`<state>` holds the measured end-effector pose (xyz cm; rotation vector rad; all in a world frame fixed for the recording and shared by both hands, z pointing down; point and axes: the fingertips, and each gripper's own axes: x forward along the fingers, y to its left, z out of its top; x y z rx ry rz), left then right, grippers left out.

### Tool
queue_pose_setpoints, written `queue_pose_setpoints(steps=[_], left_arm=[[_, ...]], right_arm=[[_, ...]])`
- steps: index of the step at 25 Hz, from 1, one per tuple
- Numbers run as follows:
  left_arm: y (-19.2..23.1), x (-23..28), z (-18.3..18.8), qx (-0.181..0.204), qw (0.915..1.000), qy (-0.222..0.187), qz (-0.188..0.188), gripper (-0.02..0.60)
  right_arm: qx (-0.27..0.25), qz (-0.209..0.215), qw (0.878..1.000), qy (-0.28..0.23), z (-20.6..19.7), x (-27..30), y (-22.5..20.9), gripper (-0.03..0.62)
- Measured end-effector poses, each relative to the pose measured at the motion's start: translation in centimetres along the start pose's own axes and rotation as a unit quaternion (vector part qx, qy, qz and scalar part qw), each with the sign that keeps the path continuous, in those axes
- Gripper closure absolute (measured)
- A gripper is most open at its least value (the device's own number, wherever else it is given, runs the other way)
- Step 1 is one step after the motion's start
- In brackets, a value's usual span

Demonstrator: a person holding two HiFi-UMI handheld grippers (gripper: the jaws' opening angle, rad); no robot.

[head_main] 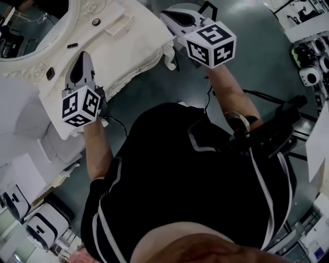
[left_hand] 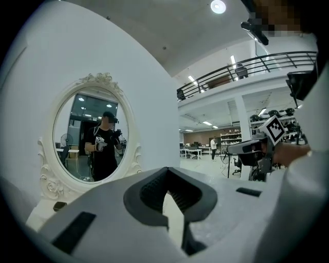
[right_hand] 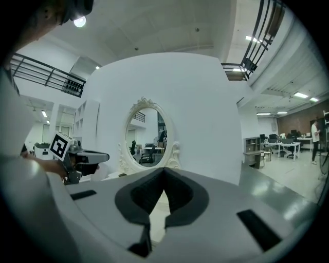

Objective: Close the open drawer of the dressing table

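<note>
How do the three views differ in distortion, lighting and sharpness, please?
Head view: little distortion, dim floor, the white dressing table brightest. Left gripper view: fisheye with black corners, a ceiling lamp glares, the mirror is sharp. Right gripper view: same fisheye, the railing bows, even light.

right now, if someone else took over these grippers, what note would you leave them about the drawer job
Left gripper: jaws together, empty, held over the left part of the dressing table, facing the oval mirror.
Right gripper: jaws together, empty, by the table's right front corner, also facing the mirror.
Drawer: no view shows its front clearly, so I cannot tell whether it is open or shut.
Done: nothing I can confirm.
Left: look down at the table front, find the drawer and, if it stands out, probably push it in with a shut gripper.
</note>
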<state>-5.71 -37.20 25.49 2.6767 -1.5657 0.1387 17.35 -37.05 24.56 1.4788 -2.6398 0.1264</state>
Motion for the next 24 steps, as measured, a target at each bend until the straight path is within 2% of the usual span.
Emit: queue_pose_setpoints(steps=[5,9,24], left_arm=[[-0.6,-0.4,0.5,-0.012,0.9999,-0.006,-0.001,0.578],[-0.1,-0.7,0.3,-0.033,0.9994,-0.010,-0.001,0.578],[-0.9,-1.6,0.3,-0.010,0.9999,-0.003,0.009,0.578]], right_arm=[[-0.004,-0.005,1.000,-0.001,0.3,-0.7,-0.2,0.589],[-0.014,-0.034,0.999,0.006,0.0,-0.8,-0.8,0.589],[0.001,-0.037,0.999,0.020,-1.1,-1.5,-1.3,0.589]])
